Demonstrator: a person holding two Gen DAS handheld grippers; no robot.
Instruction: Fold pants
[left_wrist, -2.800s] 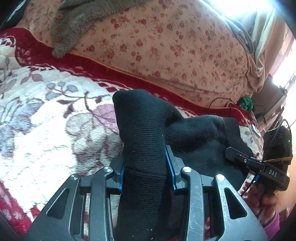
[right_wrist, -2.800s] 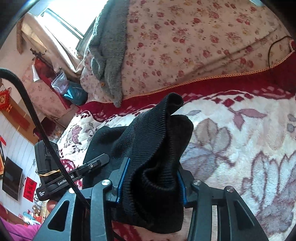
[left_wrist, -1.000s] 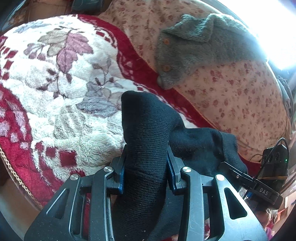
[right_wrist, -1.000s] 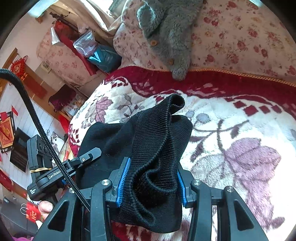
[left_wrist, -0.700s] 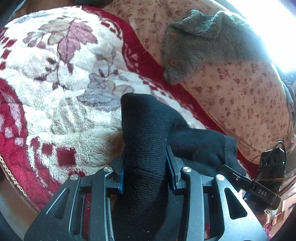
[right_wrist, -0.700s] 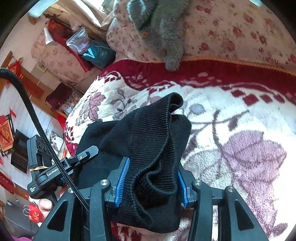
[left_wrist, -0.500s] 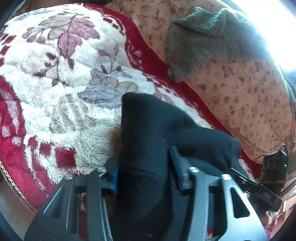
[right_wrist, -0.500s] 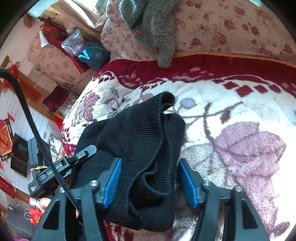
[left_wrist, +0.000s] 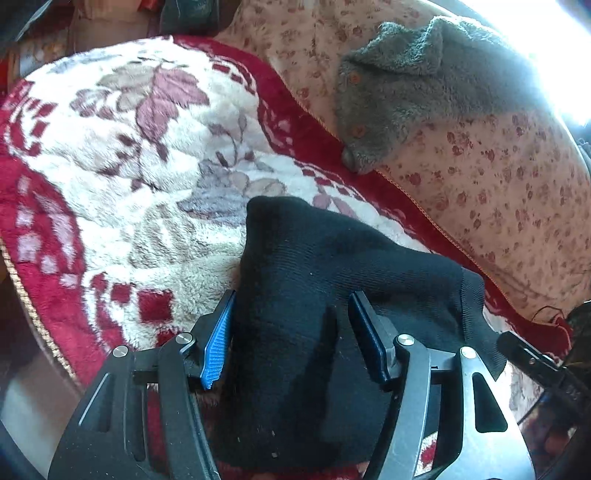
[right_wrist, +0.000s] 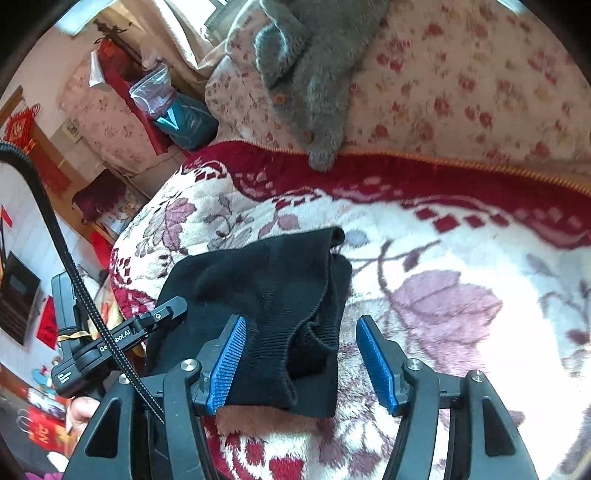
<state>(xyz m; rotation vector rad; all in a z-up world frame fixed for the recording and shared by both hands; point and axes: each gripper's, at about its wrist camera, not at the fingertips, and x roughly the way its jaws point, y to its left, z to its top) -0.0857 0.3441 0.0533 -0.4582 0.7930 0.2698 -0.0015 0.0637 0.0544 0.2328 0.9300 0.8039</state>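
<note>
The black knit pants (left_wrist: 314, 295) lie bunched on the floral red-and-cream blanket (left_wrist: 129, 166). My left gripper (left_wrist: 291, 332) is open, its blue-padded fingers apart on either side of the cloth without pinching it. In the right wrist view the pants (right_wrist: 266, 295) rest on the blanket (right_wrist: 461, 277), with a ribbed band at their near edge. My right gripper (right_wrist: 303, 354) is open too, the cloth lying against its left finger and clear of the right one. The left gripper (right_wrist: 122, 339) shows at the pants' left side in the right wrist view.
A grey fleece garment (left_wrist: 406, 85) lies on a flowered pink quilt (left_wrist: 498, 177) behind the blanket; it also shows in the right wrist view (right_wrist: 317, 74). The blanket's edge drops off at the left (left_wrist: 29, 302). Bags and furniture (right_wrist: 173, 114) stand beyond the bed.
Both grippers carried the pants leftward over the blanket, lowered them, then opened. The cloth has slumped out of both grips onto the blanket.
</note>
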